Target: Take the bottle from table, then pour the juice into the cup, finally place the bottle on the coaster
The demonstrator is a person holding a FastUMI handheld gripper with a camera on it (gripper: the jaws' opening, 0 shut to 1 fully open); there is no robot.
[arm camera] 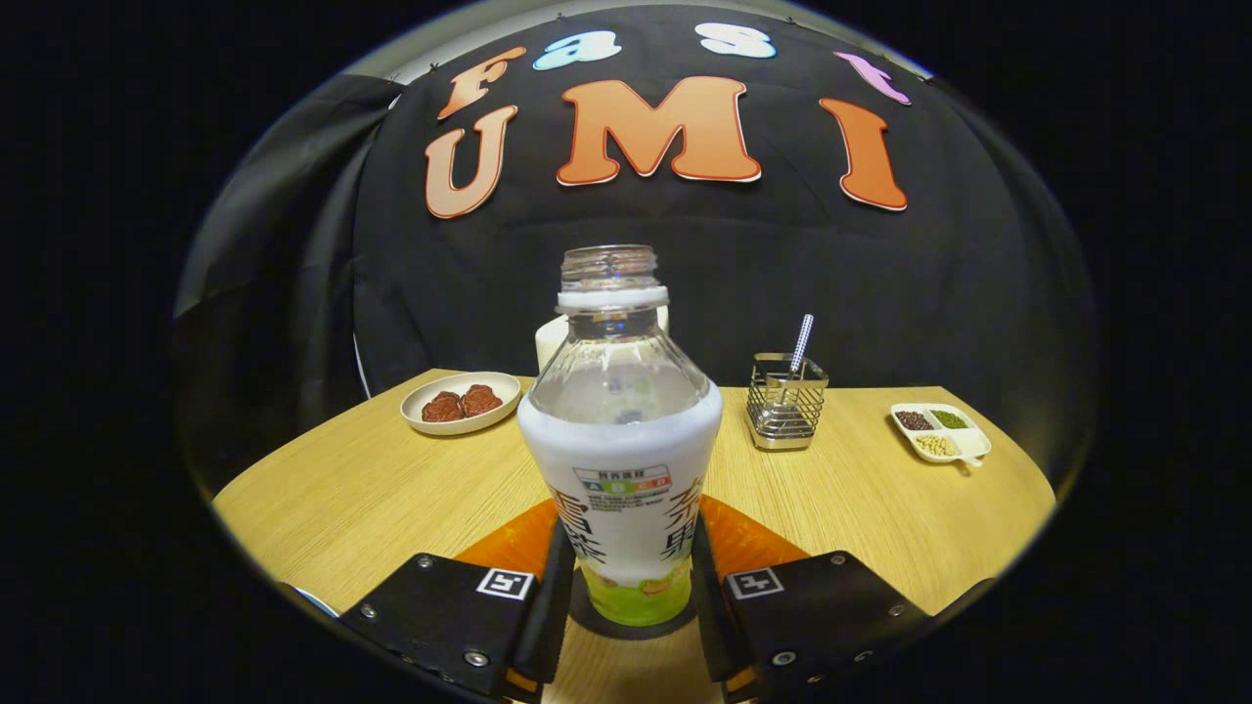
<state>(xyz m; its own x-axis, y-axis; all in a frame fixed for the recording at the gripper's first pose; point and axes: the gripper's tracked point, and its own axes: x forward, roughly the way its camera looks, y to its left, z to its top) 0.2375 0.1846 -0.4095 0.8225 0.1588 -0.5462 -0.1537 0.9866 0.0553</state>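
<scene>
A staged booth set up like a home dining spot; black cloth wall (782, 284) hangs behind a light wooden bench (372, 489); on it sit a snack plate (461, 402), a wire utensil holder (785, 401) and a divided dish (941, 431) of beans.

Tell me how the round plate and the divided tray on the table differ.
The round plate, beyond the bottle off its one side, is one open dish holding two reddish-brown pieces; the divided tray, off the other side past the wire holder, is squarish with compartments of dark, green and pale bits. Both are white and shallow, resting on the wooden table. The hand-held gripper has its fingers on either side of the bottle.
</scene>
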